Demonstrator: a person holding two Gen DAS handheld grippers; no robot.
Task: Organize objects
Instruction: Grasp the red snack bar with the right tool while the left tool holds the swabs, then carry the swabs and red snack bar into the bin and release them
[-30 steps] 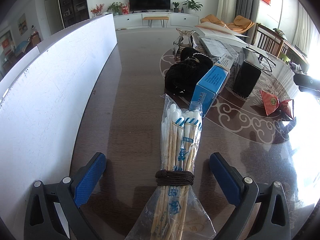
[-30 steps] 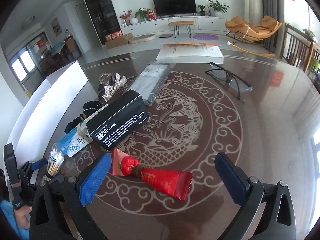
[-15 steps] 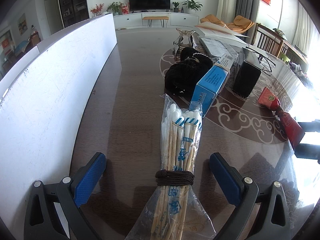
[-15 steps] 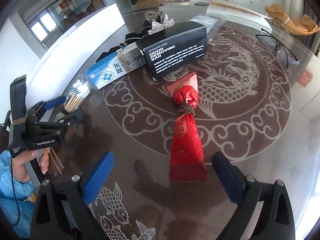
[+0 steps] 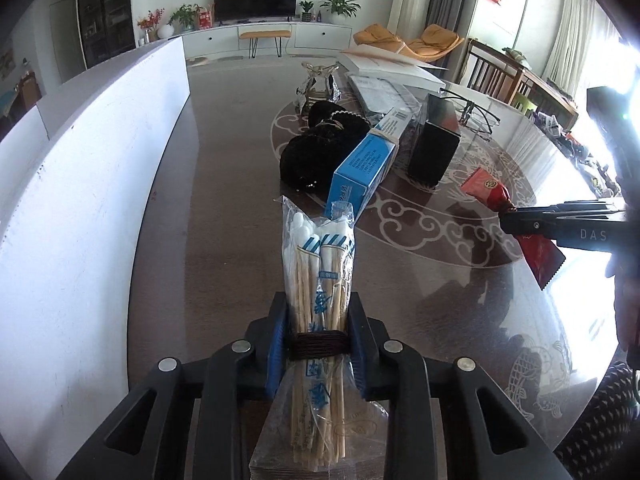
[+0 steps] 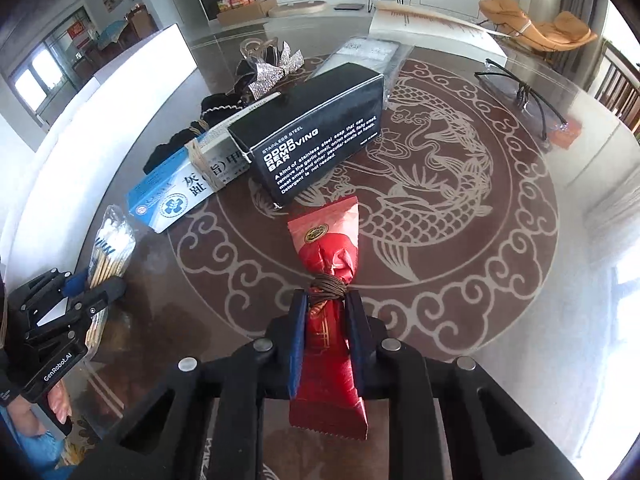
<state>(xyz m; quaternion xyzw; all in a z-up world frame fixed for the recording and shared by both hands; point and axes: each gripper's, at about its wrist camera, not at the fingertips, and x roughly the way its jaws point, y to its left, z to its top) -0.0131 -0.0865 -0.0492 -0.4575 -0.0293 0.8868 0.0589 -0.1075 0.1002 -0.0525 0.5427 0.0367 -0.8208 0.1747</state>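
My left gripper (image 5: 318, 312) is shut on a clear bag of cotton swabs (image 5: 318, 256) tied with a brown band, lying on the dark table. It also shows in the right wrist view (image 6: 108, 248), held by the left gripper (image 6: 90, 286). My right gripper (image 6: 326, 308) is shut on a red foil packet (image 6: 328, 264) tied with a brown band at its middle. In the left wrist view the red packet (image 5: 490, 192) sticks out of the right gripper (image 5: 516, 220) at the right.
A black box (image 6: 312, 136), a blue and white box (image 6: 176, 196), black hair ties (image 5: 316, 144), a silver bow clip (image 6: 272, 66), glasses (image 6: 520, 96), a wrapped flat pack (image 6: 368, 52) and white book (image 6: 432, 30) lie beyond. A white board (image 5: 80, 160) stands left.
Both grippers have closed from wide open: the left onto the swab bag, the right onto the red packet. The right gripper moved forward over the packet.
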